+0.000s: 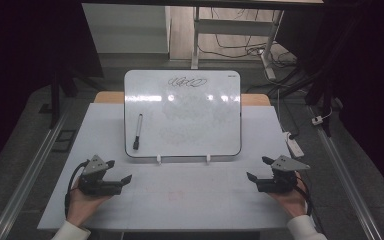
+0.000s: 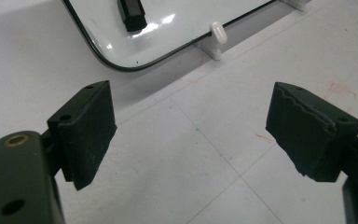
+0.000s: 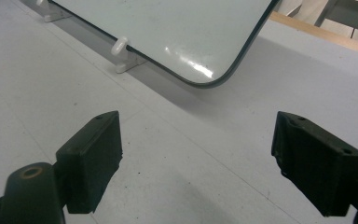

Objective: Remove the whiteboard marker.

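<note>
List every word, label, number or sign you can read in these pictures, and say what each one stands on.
No text reads clearly.
Black handwritten scribble near the top edge of the whiteboard: loops only, not legible as words.
Tiny mark at the whiteboard's top right corner: too small to read.
Black marker lying on the whiteboard: no legible label.
Faint red marks on the table: smudges, not writing.

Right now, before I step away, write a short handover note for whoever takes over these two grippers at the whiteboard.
Left gripper: open, holding nothing, low over the table at its near left.
Right gripper: open, holding nothing, at the near right.
Whiteboard: propped on two small white stands at the middle of the table, with a black scribble near its top edge.
Marker: lying on the left part of the board, nearer the left gripper.
Done: nothing is picked up yet.
Left: probably take the marker with the left gripper; the scribble remains on the board.
</note>
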Demonstrator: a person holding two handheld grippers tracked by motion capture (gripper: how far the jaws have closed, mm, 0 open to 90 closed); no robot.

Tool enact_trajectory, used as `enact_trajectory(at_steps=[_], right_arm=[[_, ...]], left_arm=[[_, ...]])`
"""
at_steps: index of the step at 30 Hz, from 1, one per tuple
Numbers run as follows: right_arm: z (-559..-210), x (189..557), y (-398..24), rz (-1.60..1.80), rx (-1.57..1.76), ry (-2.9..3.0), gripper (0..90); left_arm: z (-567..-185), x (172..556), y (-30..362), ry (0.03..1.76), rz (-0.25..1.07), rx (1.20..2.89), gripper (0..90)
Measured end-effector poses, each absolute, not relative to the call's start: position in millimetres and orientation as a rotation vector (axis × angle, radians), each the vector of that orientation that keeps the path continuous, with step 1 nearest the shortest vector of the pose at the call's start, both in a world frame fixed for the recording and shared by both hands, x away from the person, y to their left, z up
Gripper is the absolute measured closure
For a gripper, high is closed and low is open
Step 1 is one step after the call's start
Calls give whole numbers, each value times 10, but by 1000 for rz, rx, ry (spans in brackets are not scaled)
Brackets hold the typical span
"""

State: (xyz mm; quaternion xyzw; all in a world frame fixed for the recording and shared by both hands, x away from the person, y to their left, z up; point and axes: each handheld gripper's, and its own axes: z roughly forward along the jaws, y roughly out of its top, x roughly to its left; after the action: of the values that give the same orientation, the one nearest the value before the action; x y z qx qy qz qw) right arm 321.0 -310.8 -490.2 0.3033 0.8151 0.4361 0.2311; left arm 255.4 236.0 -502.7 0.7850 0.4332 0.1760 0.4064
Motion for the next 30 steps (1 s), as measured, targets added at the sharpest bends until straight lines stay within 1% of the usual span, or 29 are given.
enact_trajectory(at_steps=[16,23,30], right_arm=[[-4958,3231,-3109,1173,861,2252,190],[-4972,3240,-3096,1154,855,2256,206],[-4988,3236,-3070,1135,851,2261,218]], left_arm=[[-4994,2547,2338,1085,473,2001,177],[-4794,2632,2305,1051,527,1990,189],[-4668,2749,2230,1052,540,1994,206]])
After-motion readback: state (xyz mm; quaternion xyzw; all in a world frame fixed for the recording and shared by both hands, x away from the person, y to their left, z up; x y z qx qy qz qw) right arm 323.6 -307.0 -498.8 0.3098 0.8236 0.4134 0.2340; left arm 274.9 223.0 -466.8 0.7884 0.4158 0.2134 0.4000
